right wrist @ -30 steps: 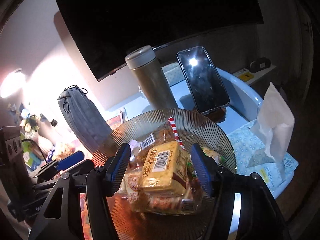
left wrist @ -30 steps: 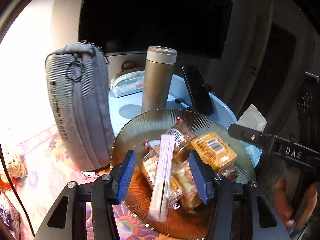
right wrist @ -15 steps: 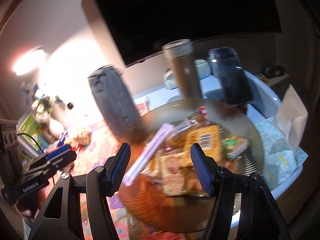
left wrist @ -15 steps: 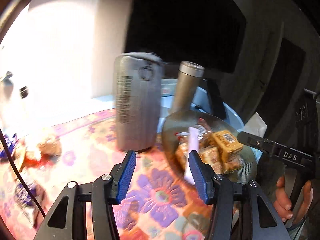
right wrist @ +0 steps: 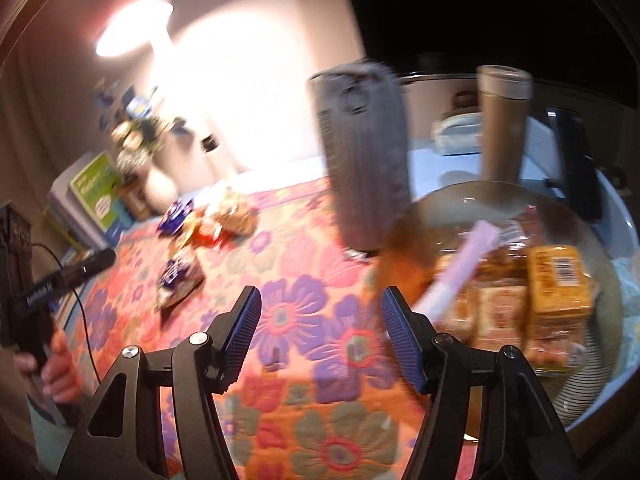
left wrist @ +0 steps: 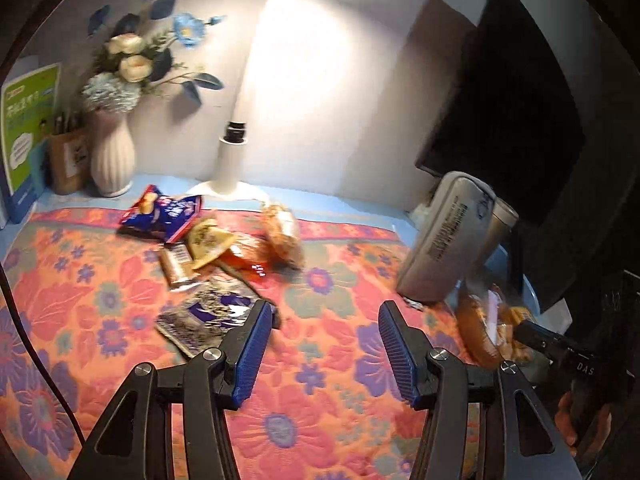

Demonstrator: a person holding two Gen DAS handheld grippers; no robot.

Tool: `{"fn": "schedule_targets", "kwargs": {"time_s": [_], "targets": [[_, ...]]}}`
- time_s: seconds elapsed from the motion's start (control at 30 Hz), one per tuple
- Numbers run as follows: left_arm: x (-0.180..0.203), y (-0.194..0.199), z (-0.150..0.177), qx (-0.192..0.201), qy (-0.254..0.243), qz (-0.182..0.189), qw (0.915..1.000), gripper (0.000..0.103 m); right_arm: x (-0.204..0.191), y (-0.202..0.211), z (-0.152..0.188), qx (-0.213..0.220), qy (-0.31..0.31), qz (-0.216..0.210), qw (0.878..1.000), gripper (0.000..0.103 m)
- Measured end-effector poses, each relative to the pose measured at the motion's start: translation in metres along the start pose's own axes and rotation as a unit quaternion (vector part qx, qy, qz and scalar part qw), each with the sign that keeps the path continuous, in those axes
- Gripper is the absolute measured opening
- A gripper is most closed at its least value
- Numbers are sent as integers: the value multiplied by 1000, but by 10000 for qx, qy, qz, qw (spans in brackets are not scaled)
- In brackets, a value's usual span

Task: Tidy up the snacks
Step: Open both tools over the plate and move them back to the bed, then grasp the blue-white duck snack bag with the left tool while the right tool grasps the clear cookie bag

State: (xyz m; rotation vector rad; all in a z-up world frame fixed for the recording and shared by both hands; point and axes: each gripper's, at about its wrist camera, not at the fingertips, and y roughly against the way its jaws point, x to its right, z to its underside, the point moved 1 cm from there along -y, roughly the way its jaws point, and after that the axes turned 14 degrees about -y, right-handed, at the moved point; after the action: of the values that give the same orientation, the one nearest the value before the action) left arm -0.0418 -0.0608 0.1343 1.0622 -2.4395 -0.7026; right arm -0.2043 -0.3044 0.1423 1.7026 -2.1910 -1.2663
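Ribbed glass plate (right wrist: 520, 200), amber-tinted, sits at the right end of the floral cloth (right wrist: 304, 320) and holds a heap of wrapped snacks (right wrist: 556, 280) with a pale lilac stick pack (right wrist: 460, 268) leaning out over its near rim; loose snack packets (left wrist: 208, 248) lie scattered well apart from it, toward the far left of the cloth, near the white vase (left wrist: 112, 156); a dark blue packet (left wrist: 204, 316) lies just beyond the left gripper (left wrist: 320, 344).

Left gripper is angled down over bare cloth, jaws parted about halfway, nothing between the blue pads; right gripper (right wrist: 320, 340) is angled down likewise, jaws parted, nothing held, its right pad just beside the plate's rim without clear contact.

Right wrist view is motion-blurred; packet labels are unreadable there; the grey pouch (right wrist: 364, 152) and the metal flask (right wrist: 504, 120) stand smeared behind the plate. In the left wrist view the plate is largely cut off at the right edge, behind the pouch and the other gripper's black body.

Only the left wrist view shows the lamp stem (left wrist: 232, 160) clearly; only the right wrist view shows the plate's contents and the person's hand (right wrist: 60, 368) on the left gripper's handle.
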Motion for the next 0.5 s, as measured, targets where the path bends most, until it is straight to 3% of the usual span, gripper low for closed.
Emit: {"fn": "schedule_targets", "kwargs": {"time_s": [0.07, 0.1, 0.13, 0.3, 0.5], "targets": [[-20, 7, 5, 40, 86, -129, 9999, 67, -13, -8, 4, -97, 146, -11, 9998, 62], [-29, 10, 6, 62, 116, -175, 9998, 82, -19, -11, 6, -140, 214, -6, 9997, 62], [-38, 12, 9, 90, 137, -221, 9996, 88, -27, -15, 8, -188, 287, 6, 9994, 62], [-63, 2, 15, -45, -131, -305, 9994, 88, -52, -37, 15, -489, 491, -53, 9976, 62], [-64, -45, 23, -621, -780, -201, 9948, 89, -75, -66, 13, -828, 577, -169, 9948, 67]]}}
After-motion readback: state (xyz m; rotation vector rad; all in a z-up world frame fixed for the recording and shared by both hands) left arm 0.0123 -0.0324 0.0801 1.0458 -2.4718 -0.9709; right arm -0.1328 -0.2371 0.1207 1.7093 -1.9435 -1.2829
